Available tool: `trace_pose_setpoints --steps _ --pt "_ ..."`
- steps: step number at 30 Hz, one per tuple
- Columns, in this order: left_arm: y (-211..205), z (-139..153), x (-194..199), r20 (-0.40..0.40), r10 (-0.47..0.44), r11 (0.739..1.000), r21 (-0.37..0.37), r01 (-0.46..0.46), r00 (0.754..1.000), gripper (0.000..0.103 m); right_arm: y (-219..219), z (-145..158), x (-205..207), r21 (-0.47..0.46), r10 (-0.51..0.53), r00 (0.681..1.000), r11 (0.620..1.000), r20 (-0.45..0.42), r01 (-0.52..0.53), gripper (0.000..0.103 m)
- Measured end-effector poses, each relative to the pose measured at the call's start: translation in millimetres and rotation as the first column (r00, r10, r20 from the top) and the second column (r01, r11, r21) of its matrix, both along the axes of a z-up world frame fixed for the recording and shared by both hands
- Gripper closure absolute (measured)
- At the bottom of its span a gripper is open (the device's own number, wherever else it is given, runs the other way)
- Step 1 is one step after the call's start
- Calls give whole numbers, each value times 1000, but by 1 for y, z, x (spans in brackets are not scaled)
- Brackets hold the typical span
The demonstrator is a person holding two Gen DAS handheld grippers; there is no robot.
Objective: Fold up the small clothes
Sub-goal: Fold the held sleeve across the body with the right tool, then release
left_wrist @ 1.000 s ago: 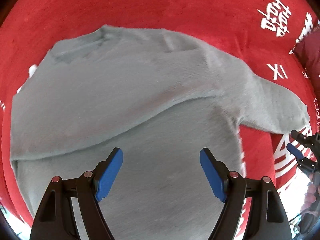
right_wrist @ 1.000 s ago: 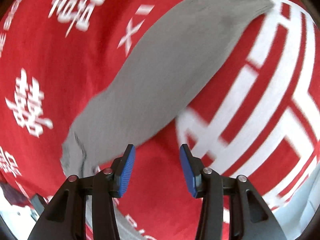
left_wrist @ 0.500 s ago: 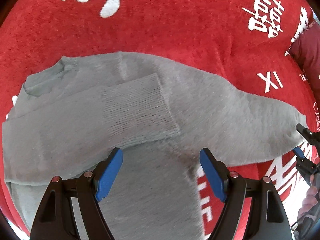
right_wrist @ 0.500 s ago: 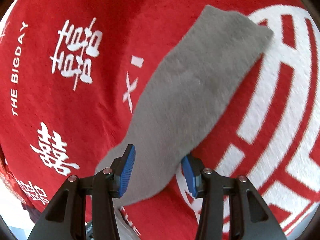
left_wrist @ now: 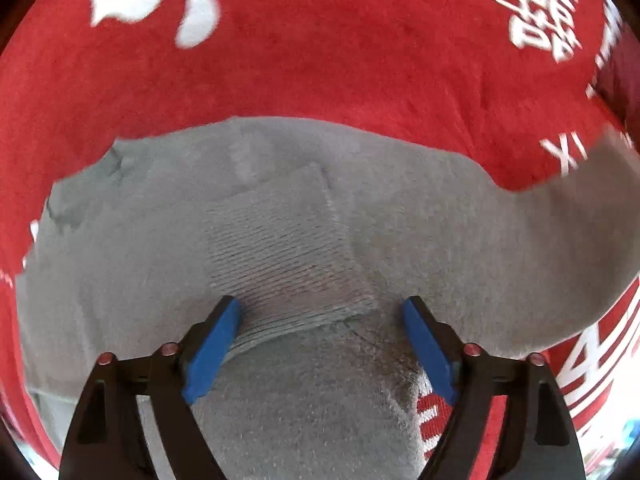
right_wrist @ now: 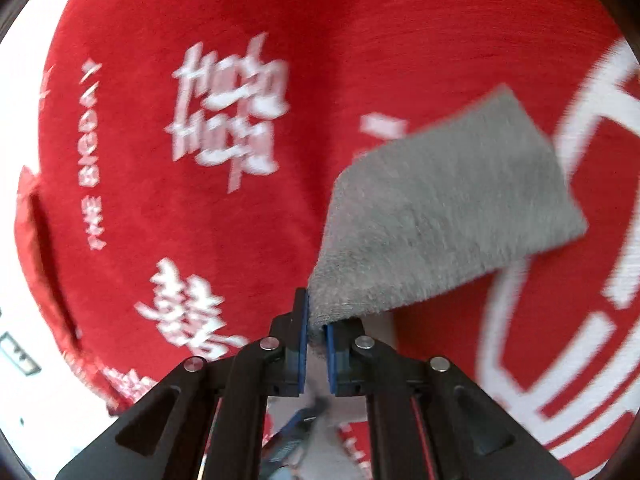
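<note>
A small grey knit sweater (left_wrist: 420, 216) lies spread on a red blanket. One sleeve is folded across its chest, and the ribbed cuff (left_wrist: 280, 248) lies just ahead of my left gripper (left_wrist: 322, 320). The left gripper is open and empty, low over the sweater's body. My right gripper (right_wrist: 316, 322) is shut on the other sleeve (right_wrist: 440, 216) near its edge and holds it lifted off the blanket. That sleeve's cuff end hangs to the upper right.
The red blanket (left_wrist: 320, 52) with white characters and lettering (right_wrist: 228, 108) covers the whole surface. Its left edge (right_wrist: 36, 240) borders a pale floor in the right wrist view. A dark red cushion edge (left_wrist: 624, 80) shows at far right.
My right gripper closed on the sleeve and lifted it. My left gripper moved forward and lower over the sweater, so the folded cuff now lies between its fingers' line.
</note>
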State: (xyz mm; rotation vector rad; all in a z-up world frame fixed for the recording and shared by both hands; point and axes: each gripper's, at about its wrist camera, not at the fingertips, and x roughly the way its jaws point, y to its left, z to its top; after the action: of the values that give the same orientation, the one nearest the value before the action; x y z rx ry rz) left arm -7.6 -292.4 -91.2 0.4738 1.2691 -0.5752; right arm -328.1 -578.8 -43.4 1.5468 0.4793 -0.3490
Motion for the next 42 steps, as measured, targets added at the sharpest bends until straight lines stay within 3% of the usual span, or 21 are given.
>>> trace_pose_setpoints --steps 2,4,8,15,18,20,21,24,27,28,29,34,37,40,42 --pt "-1 1 1 -15 -1 1000 -14 1 1000 19 7 9 16 -6 35 999 999 42 -34 95" --pt "10 13 5 -31 25 997 -78 -28 999 19 16 21 40 -22 86 993 996 84 -85 95" --pt "49 50 13 33 62 981 -188 -55 998 19 40 42 84 -71 199 972 979 127 -191 95" --pt "141 67 42 29 148 973 -183 -140 989 19 121 59 179 -163 450 882 889 142 -428 95" --pt "186 66 54 40 220 964 -159 -211 975 19 174 58 219 -226 586 808 797 66 -560 94" --pt "215 65 59 59 270 955 -139 -260 961 19 212 51 242 -257 668 744 716 -17 -649 94" --pt "227 63 61 65 291 951 -127 -281 955 19 236 43 254 -261 709 702 667 -67 -698 93" --pt "257 56 70 65 337 939 -91 -331 939 19 282 19 274 -244 767 615 571 -180 -784 91" --pt "279 45 73 59 366 930 -49 -363 929 19 309 -20 282 -141 780 550 534 -298 -834 84" --pt "282 39 74 54 375 927 -38 -373 925 19 312 -29 281 -110 774 543 539 -327 -835 64" --pt "286 36 73 46 387 922 -31 -386 921 19 311 -32 278 -93 768 555 557 -321 -825 55" --pt "300 27 71 14 406 913 -41 -405 914 19 279 -28 261 -63 654 704 719 -276 -693 52" --pt "304 26 79 -1 413 910 -51 -412 911 19 264 -43 262 35 604 758 787 -247 -616 54" --pt "315 30 82 -6 421 905 -68 -420 907 19 265 -45 275 41 591 774 800 -228 -599 96" --pt "323 31 84 -4 430 900 -71 -430 903 19 275 -31 287 -12 603 776 789 -185 -615 96"
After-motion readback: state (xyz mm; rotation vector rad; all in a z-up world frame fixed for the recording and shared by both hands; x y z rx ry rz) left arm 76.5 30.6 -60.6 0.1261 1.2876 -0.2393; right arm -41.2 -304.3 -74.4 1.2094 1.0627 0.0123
